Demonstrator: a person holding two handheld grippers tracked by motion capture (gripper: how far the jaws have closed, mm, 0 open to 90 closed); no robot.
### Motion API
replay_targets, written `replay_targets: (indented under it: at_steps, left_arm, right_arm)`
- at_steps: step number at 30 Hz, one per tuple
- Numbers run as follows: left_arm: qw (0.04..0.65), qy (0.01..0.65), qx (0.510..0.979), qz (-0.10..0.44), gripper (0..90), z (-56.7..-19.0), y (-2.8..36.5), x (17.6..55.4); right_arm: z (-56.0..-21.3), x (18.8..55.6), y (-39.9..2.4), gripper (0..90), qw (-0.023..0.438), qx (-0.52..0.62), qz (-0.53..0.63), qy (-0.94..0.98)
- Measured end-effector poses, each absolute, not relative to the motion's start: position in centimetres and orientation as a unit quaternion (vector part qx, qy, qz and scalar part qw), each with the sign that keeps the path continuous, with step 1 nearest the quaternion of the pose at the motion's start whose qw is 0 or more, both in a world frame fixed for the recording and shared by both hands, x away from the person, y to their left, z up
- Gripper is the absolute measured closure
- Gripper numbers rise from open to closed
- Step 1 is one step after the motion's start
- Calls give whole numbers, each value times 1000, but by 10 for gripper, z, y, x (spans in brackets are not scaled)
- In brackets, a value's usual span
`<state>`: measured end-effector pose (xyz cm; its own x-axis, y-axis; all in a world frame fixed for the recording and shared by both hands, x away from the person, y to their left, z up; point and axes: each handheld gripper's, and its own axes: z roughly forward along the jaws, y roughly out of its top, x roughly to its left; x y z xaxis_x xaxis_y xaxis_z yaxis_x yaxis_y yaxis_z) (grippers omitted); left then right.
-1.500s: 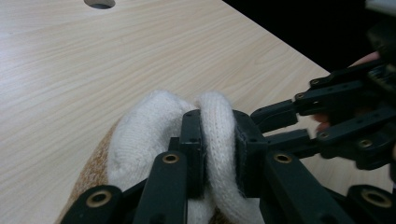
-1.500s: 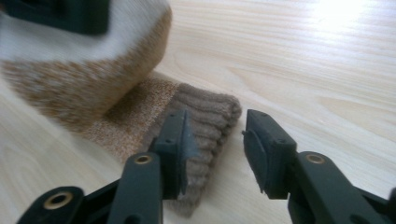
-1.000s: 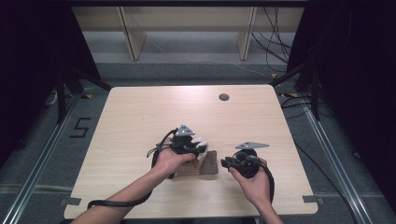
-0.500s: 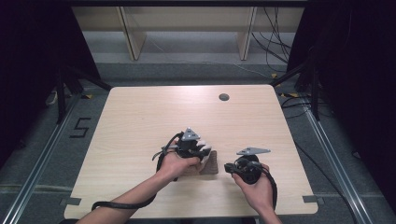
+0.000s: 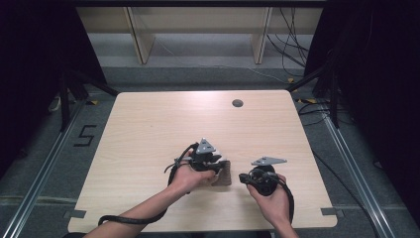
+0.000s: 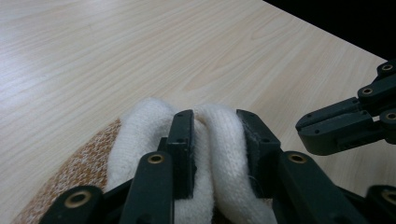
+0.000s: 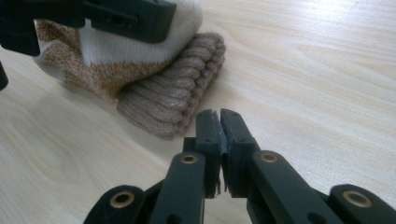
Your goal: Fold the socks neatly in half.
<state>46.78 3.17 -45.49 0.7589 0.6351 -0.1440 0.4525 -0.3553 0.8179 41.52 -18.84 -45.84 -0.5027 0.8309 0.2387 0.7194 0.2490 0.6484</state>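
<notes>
Left gripper view: the left gripper [image 6: 215,154] fingers squeeze a white fold of the knitted sock [image 6: 140,140], now nearer the surface [image 5: 148,129] edge. Right gripper [image 7: 219,135] fingers are together, empty, just beside it.

The table [image 5: 148,129] lies bare across its far half and left side, open to any pass. Near the front edge the sock [image 7: 154,88] lies folded, pinched by the left gripper [image 6: 215,140]. The right gripper [image 7: 219,126], jaws together, sits just beside the sock's ribbed end, with a narrow gap between. A small hole [image 5: 237,103] marks the far edge.
</notes>
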Motion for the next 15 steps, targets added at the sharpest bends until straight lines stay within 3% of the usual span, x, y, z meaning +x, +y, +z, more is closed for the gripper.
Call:
replay_targets:
  at_steps: [15]
  left_arm:
    - [483, 312, 812, 97, 491, -451, 23, 460]
  right_arm:
    - [-450, 416, -193, 824, 95, 484, 394, 776]
